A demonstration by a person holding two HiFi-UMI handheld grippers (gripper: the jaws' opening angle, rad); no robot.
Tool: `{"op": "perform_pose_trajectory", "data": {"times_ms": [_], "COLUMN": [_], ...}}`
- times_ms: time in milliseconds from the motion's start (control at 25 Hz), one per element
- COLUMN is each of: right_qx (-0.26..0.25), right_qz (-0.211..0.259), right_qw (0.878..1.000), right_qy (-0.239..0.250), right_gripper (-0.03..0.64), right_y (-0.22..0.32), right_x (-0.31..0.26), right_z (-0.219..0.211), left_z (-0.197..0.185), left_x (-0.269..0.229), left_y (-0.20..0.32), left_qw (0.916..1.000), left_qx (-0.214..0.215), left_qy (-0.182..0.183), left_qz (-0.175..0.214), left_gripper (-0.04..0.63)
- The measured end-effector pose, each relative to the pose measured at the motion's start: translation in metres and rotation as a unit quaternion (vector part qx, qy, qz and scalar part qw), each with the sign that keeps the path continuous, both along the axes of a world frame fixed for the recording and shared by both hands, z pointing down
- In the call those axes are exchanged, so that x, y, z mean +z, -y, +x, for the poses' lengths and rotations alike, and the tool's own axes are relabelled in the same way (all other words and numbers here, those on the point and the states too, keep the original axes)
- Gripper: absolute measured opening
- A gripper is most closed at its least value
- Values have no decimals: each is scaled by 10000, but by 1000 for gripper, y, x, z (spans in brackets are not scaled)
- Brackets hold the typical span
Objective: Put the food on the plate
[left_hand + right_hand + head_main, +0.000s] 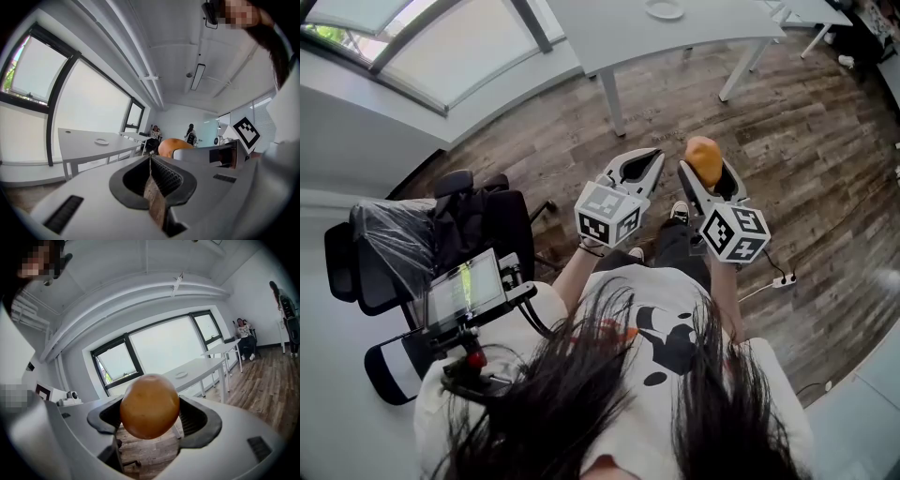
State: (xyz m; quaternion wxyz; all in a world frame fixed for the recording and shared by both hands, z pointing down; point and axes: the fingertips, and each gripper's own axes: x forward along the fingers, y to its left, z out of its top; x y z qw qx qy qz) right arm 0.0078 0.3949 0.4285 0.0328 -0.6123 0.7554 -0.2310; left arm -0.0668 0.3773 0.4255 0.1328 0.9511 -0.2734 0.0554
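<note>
My right gripper [705,178] is shut on a round orange-brown piece of food [704,159], held up in the air in front of me; in the right gripper view the food [150,405] fills the space between the jaws. Beside it on the left, my left gripper [643,169] is shut with nothing in it; its jaws meet in the left gripper view [151,161], where the food [172,146] shows just beyond. A white plate [665,9] lies on the white table [609,33] far ahead, also small in both gripper views: plate [101,141], plate [181,375].
A black office chair [441,234] wrapped in plastic stands at my left, with a device holding a screen [464,291] near it. Wooden floor [806,141] stretches ahead to the table. A power strip [780,280] lies on the floor at the right. People sit in the far corner [153,133].
</note>
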Motion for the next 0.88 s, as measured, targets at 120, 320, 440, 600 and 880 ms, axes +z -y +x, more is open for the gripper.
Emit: {"op": "perform_pose_trajectory", "data": {"times_ms": [120, 320, 440, 600, 880], "right_qx": [-33, -142, -286, -460, -612], "right_qz": [3, -32, -119, -135, 65], "right_qw": [10000, 9999, 9995, 9988, 9981], "right_qy": [34, 67, 113, 137, 24], "right_gripper": [362, 362, 362, 362, 362], "right_y": [17, 60, 104, 154, 163], "right_x": [3, 7, 11, 10, -7], "right_z": [12, 43, 81, 116, 108], "left_z": [11, 35, 69, 103, 97], "left_x": [2, 3, 8, 10, -6], "left_y": [15, 55, 99, 144, 154], "left_qw": [10000, 9997, 9989, 9980, 9973], "left_qx": [-26, -221, -437, -587, -731], "left_qy": [33, 83, 100, 133, -48], "left_qz": [6, 1, -130, -182, 25], "left_gripper": [12, 11, 11, 11, 11]}}
